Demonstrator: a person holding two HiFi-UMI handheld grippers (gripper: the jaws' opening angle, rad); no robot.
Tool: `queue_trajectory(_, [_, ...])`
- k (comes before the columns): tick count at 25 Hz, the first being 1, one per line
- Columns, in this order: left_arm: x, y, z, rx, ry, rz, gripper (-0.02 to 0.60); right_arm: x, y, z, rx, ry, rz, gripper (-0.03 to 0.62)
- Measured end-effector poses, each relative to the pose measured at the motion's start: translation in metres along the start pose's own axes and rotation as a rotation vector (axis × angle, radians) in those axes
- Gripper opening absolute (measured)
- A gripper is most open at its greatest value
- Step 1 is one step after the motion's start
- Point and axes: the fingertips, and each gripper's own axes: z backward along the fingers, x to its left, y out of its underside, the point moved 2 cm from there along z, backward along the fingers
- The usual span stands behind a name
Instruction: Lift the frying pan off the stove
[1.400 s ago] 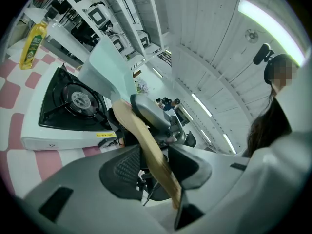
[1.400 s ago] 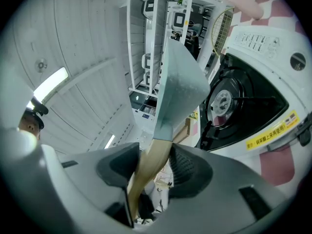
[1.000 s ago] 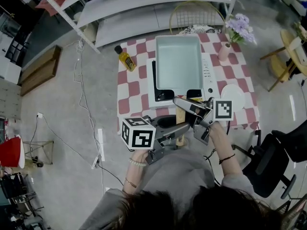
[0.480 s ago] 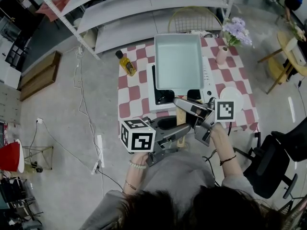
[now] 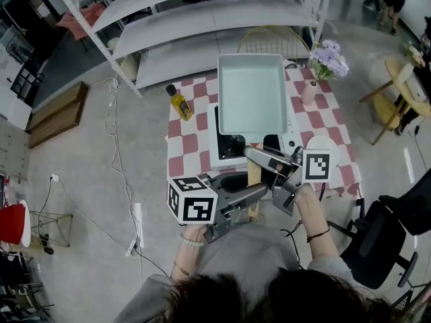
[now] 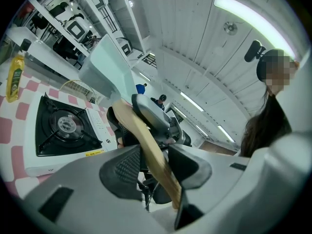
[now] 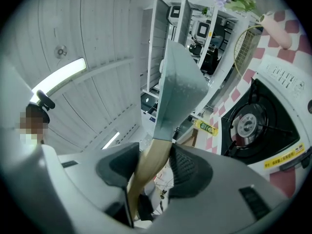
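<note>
The frying pan point(image 5: 250, 93) is a pale teal rectangular pan with a wooden handle point(image 5: 253, 175). It hangs tilted above the white gas stove point(image 5: 227, 157), and the black burner point(image 6: 63, 128) beneath it is bare. My left gripper point(image 5: 259, 192) is shut on the handle near its end. My right gripper point(image 5: 261, 157) is shut on the same handle closer to the pan. In the left gripper view the handle point(image 6: 146, 145) runs between the pads up to the pan point(image 6: 105, 67). In the right gripper view the handle point(image 7: 151, 165) is pinched the same way, below the pan point(image 7: 180, 87) and beside the stove point(image 7: 258, 126).
The stove stands on a red-and-white checked table point(image 5: 185, 143). A yellow oil bottle point(image 5: 178, 101) is at its left, a pink vase of flowers point(image 5: 316, 73) and a white plate point(image 5: 323, 143) at its right. A wire basket point(image 5: 273, 32) and grey shelves point(image 5: 202, 19) lie behind; a black chair point(image 5: 377, 234) is to the right.
The pan has risen a little toward the camera, with both grippers still shut on its handle. More of the stove's burner shows beneath it.
</note>
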Motion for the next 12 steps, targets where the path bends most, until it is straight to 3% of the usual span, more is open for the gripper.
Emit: queue_trajectory(12, [-0.021,-0.011,0.007,-0.018,0.013,-0.068,0.179,0.029,-0.007,-0.001,-0.017,-0.031,0.063,0.207])
